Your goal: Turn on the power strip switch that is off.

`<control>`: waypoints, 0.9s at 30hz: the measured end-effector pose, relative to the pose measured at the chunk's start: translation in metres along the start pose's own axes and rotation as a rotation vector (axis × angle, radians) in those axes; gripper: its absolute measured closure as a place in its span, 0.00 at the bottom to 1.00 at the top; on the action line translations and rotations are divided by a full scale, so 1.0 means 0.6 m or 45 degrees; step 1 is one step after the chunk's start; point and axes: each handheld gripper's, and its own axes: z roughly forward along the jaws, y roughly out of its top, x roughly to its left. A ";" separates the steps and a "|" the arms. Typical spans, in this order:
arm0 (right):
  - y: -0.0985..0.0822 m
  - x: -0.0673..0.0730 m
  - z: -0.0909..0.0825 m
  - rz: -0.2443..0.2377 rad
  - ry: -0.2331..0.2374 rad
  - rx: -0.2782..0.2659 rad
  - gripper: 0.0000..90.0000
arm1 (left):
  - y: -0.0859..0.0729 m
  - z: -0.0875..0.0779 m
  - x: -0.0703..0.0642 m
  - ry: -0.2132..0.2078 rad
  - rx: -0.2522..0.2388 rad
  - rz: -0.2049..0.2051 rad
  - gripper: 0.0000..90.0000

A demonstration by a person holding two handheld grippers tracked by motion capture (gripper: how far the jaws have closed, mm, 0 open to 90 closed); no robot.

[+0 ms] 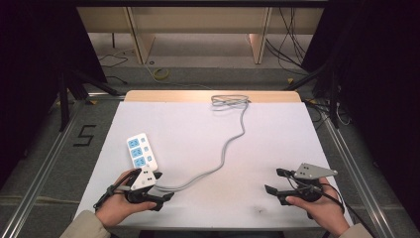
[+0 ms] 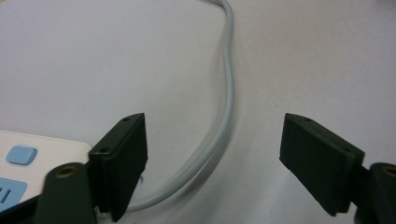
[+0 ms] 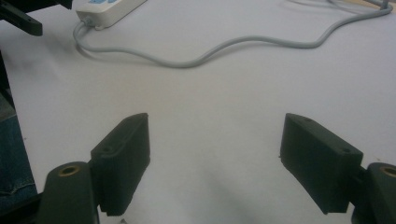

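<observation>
A: State the condition of the left tool (image 1: 157,191).

B: The jaws stand spread wide and hold nothing. The tool sits at the near left of the table (image 1: 198,134), in the person's left hand (image 1: 119,206). In the left gripper view, the grey cable (image 2: 227,107) passes between the two jaws and lies flat on the table surface. Whether either jaw touches the cable cannot be determined.

A: And the right tool (image 1: 275,181)?

B: The jaws are likewise spread apart and empty. The tool is held in the right hand (image 1: 322,210) at the near right of the table, with bare white surface between the jaws in the right gripper view.

A: Locate the power strip (image 1: 141,151).

B: It is a white unit with blue sockets, lying flat on the left half of the table, just beyond the left tool. Its near end is just beside the grey plate on that tool.

A: Describe the cable routing.

B: The cable leaves the near end of the strip, curves across the table centre and runs to the far edge, ending in a loose coil (image 1: 230,101). The right tool is well apart from the cable and the strip.
</observation>
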 end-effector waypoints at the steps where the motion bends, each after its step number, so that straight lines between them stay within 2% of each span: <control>1: 0.000 0.000 0.000 -0.001 0.000 -0.001 0.28 | 0.001 -0.001 0.000 0.001 0.003 0.006 0.33; 3: 0.000 0.001 0.000 -0.004 -0.001 0.000 0.28 | 0.003 -0.004 0.001 0.008 0.002 0.014 0.46; 4: 0.000 0.001 0.000 -0.005 -0.001 0.003 0.28 | 0.004 -0.007 0.003 0.000 0.017 0.019 0.64; 6: 0.000 0.001 0.000 -0.005 0.001 0.002 0.28 | 0.004 -0.008 0.004 -0.003 0.029 0.022 0.81; 7: 0.000 0.002 0.000 -0.005 0.001 -0.001 0.28 | 0.005 -0.009 0.005 -0.003 0.044 0.025 0.88; 8: 0.000 0.002 0.000 -0.005 0.001 -0.001 0.28 | 0.006 -0.011 0.006 -0.003 0.058 0.024 0.88; 9: 0.001 0.001 0.000 -0.007 0.002 0.002 0.28 | 0.008 -0.013 0.006 -0.004 0.068 0.008 0.99; 11: 0.000 0.001 0.001 -0.007 0.003 0.002 0.28 | 0.012 -0.015 0.008 -0.002 0.080 -0.032 0.99; 15: 0.000 0.001 0.001 -0.003 0.003 0.005 0.28 | 0.016 -0.014 0.011 -0.002 0.140 -0.043 1.00; 19: 0.001 0.002 0.002 0.001 0.004 0.006 0.28 | 0.024 -0.015 0.019 -0.013 0.151 -0.060 1.00; 27: 0.001 0.002 0.002 0.000 0.005 0.007 0.28 | 0.031 -0.021 0.033 0.007 0.175 -0.099 1.00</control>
